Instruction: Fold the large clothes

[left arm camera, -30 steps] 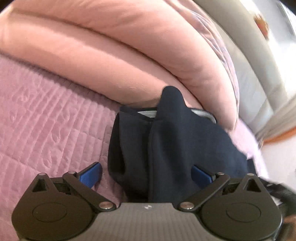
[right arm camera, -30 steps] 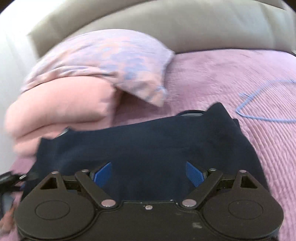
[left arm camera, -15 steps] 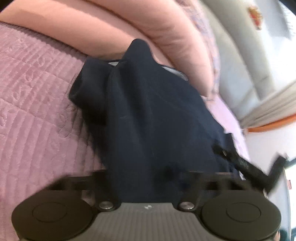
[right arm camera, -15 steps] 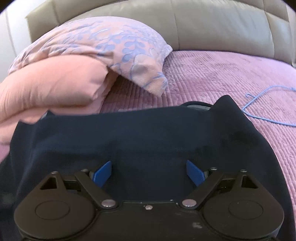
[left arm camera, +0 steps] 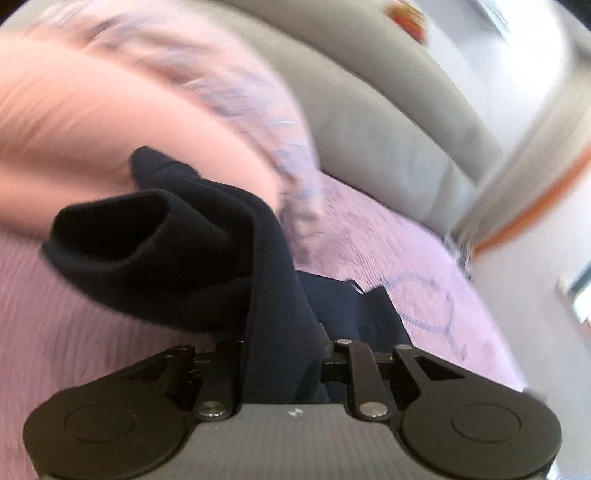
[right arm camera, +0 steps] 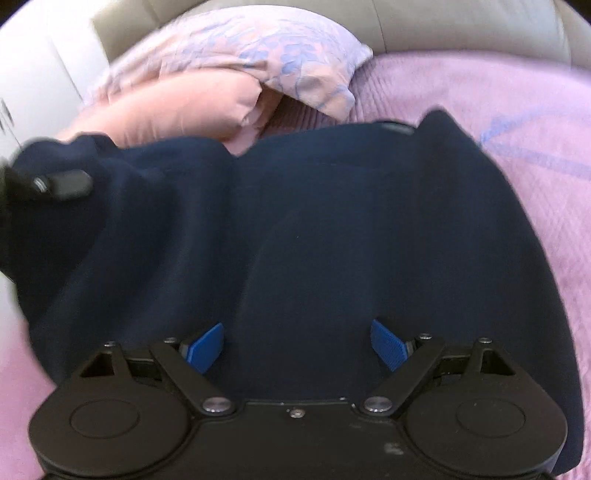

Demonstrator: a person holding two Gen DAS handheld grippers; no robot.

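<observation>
A dark navy garment (right arm camera: 332,229) lies on the pink quilted bedspread (right arm camera: 535,110). My left gripper (left arm camera: 282,354) is shut on a thick fold of the navy garment (left arm camera: 273,295) and holds it lifted, with a rolled sleeve or hem hanging to the left. My right gripper (right arm camera: 295,343) is open, its blue pads (right arm camera: 203,345) spread wide just above the flat cloth. The left gripper also shows in the right wrist view (right arm camera: 62,182) at the garment's left edge.
A peach duvet (right arm camera: 166,110) and a patterned pillow (right arm camera: 258,48) are stacked against the beige headboard (right arm camera: 461,26). A thin blue wire hanger (left arm camera: 428,306) lies on the bedspread to the right. Wall and curtain stand beyond the bed's right side.
My left gripper closed on the garment's edge and lifted it, swinging toward the right across the garment. My right gripper stayed open and moved closer over the cloth.
</observation>
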